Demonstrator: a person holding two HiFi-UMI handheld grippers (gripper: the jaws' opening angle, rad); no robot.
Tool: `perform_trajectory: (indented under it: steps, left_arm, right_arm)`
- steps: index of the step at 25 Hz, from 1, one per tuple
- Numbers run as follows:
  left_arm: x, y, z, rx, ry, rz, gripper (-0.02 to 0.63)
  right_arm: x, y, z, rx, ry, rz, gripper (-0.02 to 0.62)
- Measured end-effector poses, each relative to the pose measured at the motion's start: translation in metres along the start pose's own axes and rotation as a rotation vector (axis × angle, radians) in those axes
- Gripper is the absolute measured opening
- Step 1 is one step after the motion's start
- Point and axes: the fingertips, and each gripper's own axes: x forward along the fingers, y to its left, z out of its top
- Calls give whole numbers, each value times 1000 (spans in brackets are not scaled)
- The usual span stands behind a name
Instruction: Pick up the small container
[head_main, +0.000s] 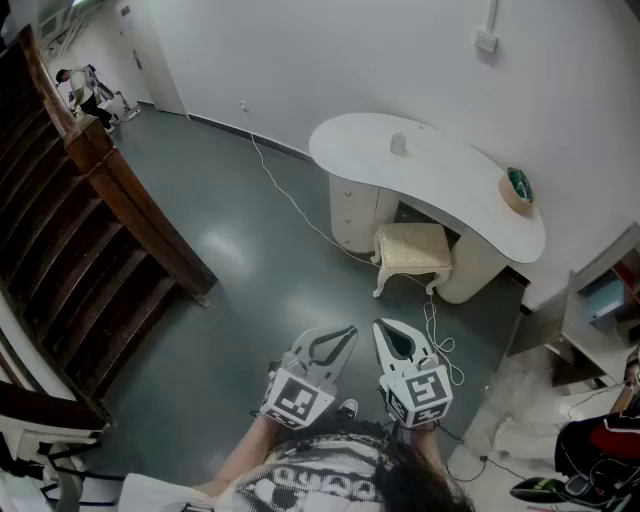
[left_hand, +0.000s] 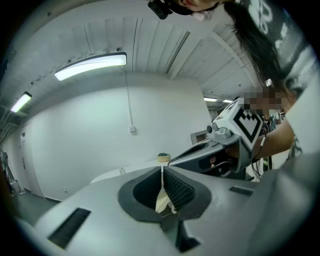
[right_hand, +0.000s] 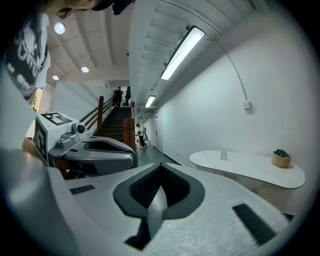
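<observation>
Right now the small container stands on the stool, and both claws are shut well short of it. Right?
Not quite. The container stands on the desk, not on the stool beneath it, as the head view shows. The rest holds: the left claw and right claw are shut, well short of it.

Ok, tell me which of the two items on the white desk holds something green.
The tan bowl at the right end of the desk; the small container further left is plain pale.
</observation>
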Motion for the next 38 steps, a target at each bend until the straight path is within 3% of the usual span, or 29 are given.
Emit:
perform_trajectory:
  steps: [15, 25, 38]
  left_arm:
    - [-2, -3, 6, -27, -7, 38, 11]
    - [5, -12, 0, -18, 29, 38, 11]
    - [50, 32, -7, -26, 44, 33, 11]
  right_arm:
    - [-6, -1, -1, 30, -24, 18, 2]
    - [-9, -14, -7, 102, -55, 29, 2]
    - [32, -63, -2, 144, -70, 12, 2]
